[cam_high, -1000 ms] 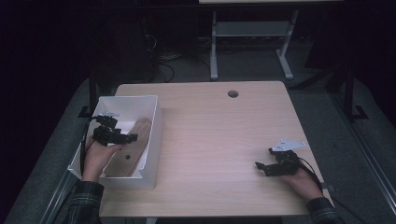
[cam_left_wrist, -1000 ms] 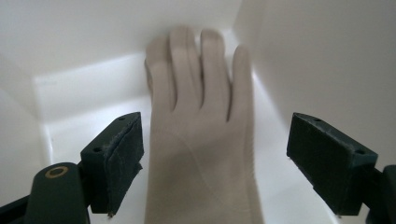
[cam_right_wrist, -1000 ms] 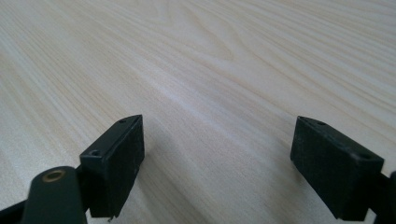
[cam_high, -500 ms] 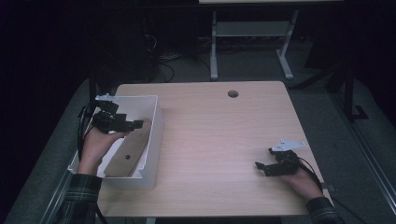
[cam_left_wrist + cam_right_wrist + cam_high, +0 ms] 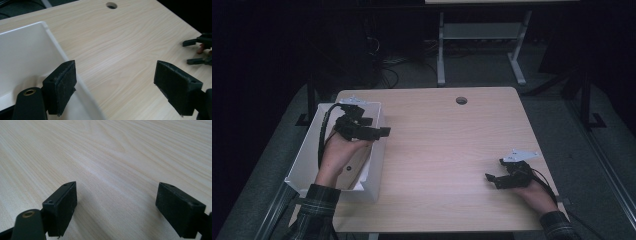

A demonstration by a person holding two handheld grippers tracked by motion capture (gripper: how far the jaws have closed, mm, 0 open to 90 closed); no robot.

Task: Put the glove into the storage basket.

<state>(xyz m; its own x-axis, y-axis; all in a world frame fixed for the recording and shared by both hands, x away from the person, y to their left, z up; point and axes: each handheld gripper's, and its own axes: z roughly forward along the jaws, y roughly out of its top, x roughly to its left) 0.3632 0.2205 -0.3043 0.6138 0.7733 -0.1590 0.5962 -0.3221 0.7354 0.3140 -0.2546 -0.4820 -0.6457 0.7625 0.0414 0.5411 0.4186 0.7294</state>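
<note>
A white box (image 5: 307, 165) stands on the left part of the pale wooden table (image 5: 447, 145). My left gripper (image 5: 382, 132) hangs over the box's right wall, open, with nothing between its jaws. In the left gripper view that gripper (image 5: 116, 90) straddles the box's right wall (image 5: 60, 53), one pad on each side. My right gripper (image 5: 490, 179) rests low near the table's front right, open and empty. The right gripper view has this gripper (image 5: 116, 210) just above bare table (image 5: 112, 152).
A round cable hole (image 5: 461, 100) sits near the table's far edge. A hole (image 5: 348, 168) shows in the box's floor. Beyond the table stand a metal frame (image 5: 482, 45) and cables on dark floor. The right gripper (image 5: 200, 50) shows far off in the left gripper view.
My left gripper has risen out of the box and moved toward the far end and right, over the box's right wall. The right gripper has stayed put.
</note>
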